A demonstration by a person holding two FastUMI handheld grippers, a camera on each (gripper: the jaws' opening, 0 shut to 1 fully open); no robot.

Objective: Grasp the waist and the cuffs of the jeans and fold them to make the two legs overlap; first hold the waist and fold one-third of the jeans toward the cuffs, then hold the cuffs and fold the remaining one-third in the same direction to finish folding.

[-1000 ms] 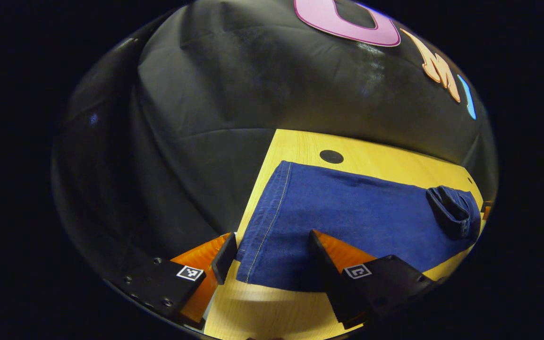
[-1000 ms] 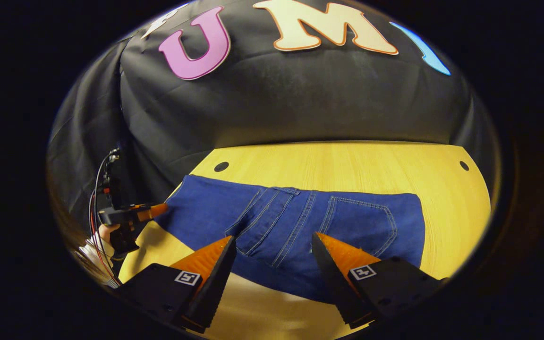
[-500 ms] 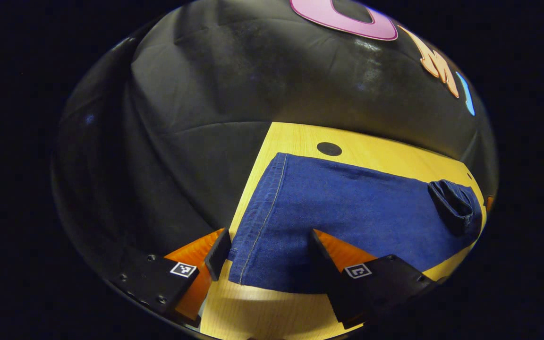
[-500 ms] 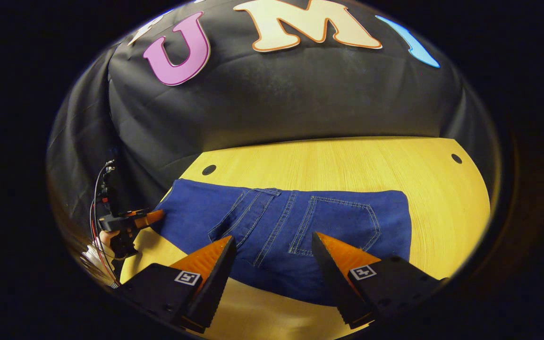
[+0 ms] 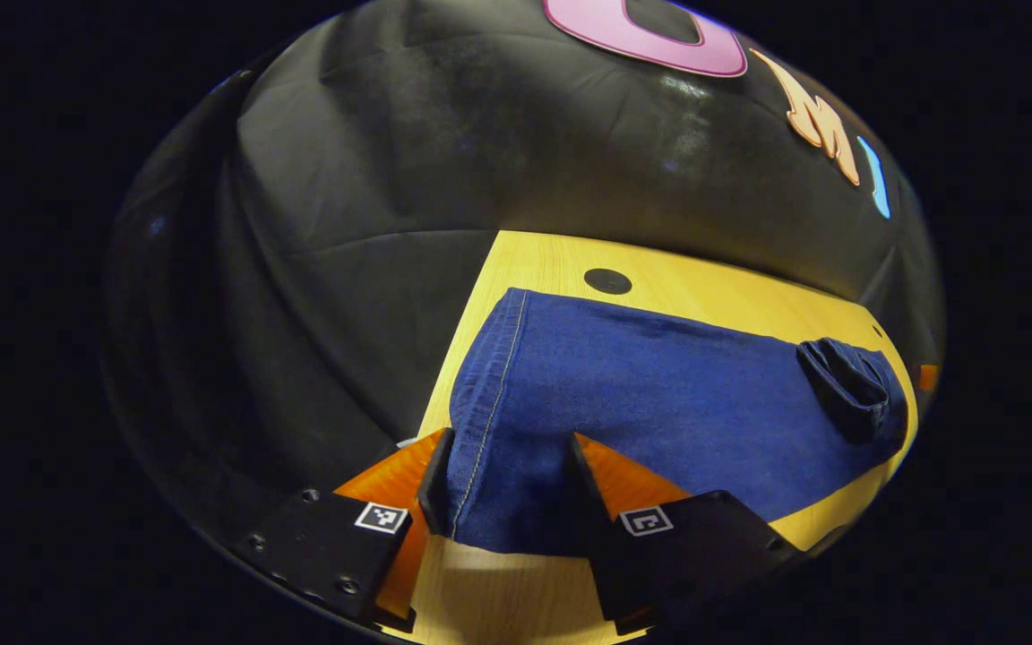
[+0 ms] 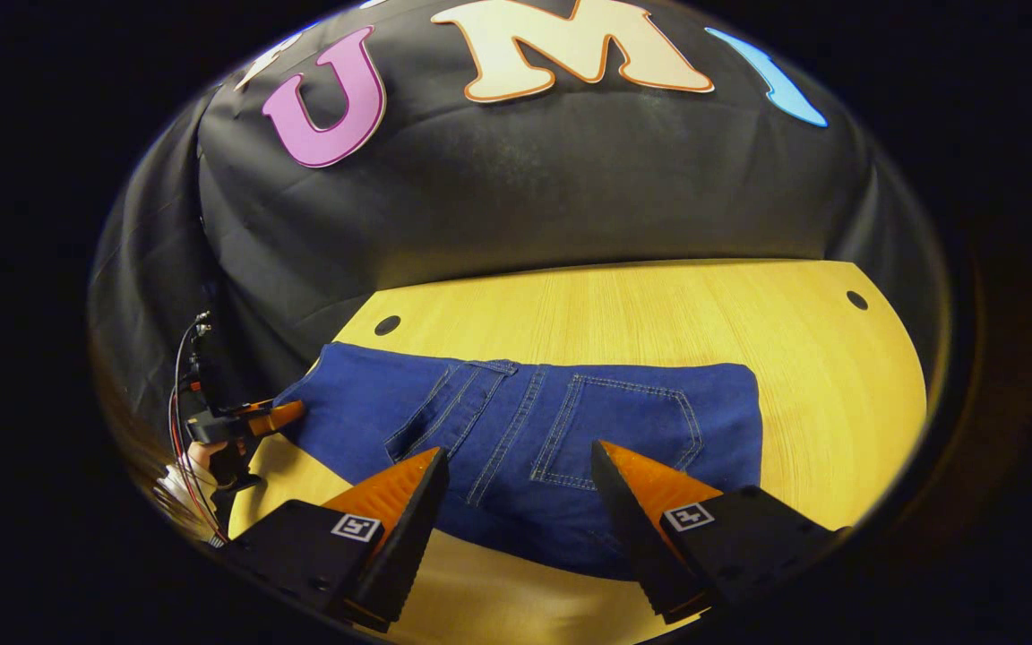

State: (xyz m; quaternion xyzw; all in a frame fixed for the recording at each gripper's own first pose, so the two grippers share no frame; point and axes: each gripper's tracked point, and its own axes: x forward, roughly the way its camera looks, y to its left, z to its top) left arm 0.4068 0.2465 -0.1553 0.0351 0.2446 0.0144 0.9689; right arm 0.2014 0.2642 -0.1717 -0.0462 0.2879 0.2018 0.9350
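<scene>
Here the jeans lie flat along the wooden worktop. The left gripper pinches the cuff end between both fingers; the right gripper hangs wide open over the waist, holding nothing. Close it on the near waist edge, then lift both ends together. No containers present.

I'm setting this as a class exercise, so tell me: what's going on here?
A person holding two grippers is folding blue jeans on a wooden table. The left gripper has its fingers around the cuff end, seemingly gripping it. The right gripper hangs open over the waist end, near the back pocket. The legs appear already overlapped; no thirds fold yet.
</scene>
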